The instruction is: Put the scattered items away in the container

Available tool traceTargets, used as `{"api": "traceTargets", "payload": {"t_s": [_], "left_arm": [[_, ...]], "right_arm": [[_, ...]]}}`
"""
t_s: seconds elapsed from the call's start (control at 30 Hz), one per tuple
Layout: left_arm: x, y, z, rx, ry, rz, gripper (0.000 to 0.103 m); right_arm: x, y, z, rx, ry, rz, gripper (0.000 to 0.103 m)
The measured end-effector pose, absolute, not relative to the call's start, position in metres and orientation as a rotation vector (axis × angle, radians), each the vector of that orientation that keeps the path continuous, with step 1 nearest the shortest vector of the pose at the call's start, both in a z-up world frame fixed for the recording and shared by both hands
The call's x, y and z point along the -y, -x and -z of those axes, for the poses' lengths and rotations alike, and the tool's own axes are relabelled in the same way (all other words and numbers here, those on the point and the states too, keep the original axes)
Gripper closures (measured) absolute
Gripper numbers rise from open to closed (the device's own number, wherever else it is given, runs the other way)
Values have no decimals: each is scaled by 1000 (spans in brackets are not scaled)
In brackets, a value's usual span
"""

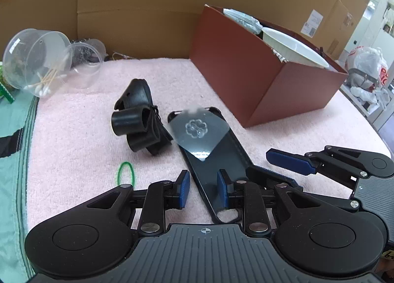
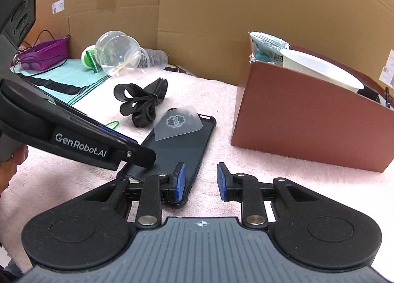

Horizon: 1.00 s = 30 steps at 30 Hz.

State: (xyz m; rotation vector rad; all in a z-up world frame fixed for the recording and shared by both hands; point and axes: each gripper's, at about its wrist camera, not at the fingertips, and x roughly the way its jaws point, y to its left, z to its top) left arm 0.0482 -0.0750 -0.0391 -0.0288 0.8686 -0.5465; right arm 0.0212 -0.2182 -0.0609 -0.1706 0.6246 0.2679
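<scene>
Lying between parted left gripper (image 1: pixel 203 190) fingers: phone case (image 1: pixel 211 160).

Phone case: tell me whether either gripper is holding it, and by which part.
Nothing is held. The left gripper and right gripper are both open by the near end of the phone case, which lies flat on the pink towel.

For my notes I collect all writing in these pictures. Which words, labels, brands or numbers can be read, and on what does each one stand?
"GenRobot.AI": white print on the side of the left gripper.
White shipping label on the cardboard wall: too small to read.
Plastic bag: red print, cut off and unreadable.
Foil packet in the brown box: print too blurred.
</scene>
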Motion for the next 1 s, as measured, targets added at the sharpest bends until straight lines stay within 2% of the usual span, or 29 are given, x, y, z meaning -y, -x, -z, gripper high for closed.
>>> {"api": "traceTargets", "payload": {"t_s": [0.1,0.2,0.33,0.4,0.47,0.53,0.6,0.7,0.77,0.8,0.87,0.93,1.0], "left_arm": [[73,-53,41,-876,41,547,62],[74,-58,42,-876,35,541,73],[79,-66,43,-870,30,534,75],[82,-67,42,-865,20,519,79],[82,-65,42,-865,10,511,87],[82,-59,41,-864,7,510,91],[80,-53,39,-870,19,527,97],[84,-39,36,-870,14,564,97],[89,-30,34,-863,-6,584,92],[89,-29,33,-863,0,590,72],[90,-33,31,-853,21,583,69],[92,-39,27,-836,23,568,52],[95,-45,25,-815,11,559,42]], "right_arm": [[216,-33,65,-628,160,-266,72],[216,-38,67,-633,147,-274,72],[216,-43,68,-633,125,-283,72],[214,-47,69,-630,111,-284,71],[213,-49,70,-626,114,-275,72],[214,-44,69,-624,134,-275,79],[218,-37,68,-633,147,-273,93],[227,-22,66,-647,141,-281,94],[230,-11,66,-650,154,-281,94],[232,-5,66,-651,157,-281,94],[236,0,66,-654,144,-288,93],[238,2,64,-653,127,-278,92],[237,3,64,-654,125,-272,84]]}}
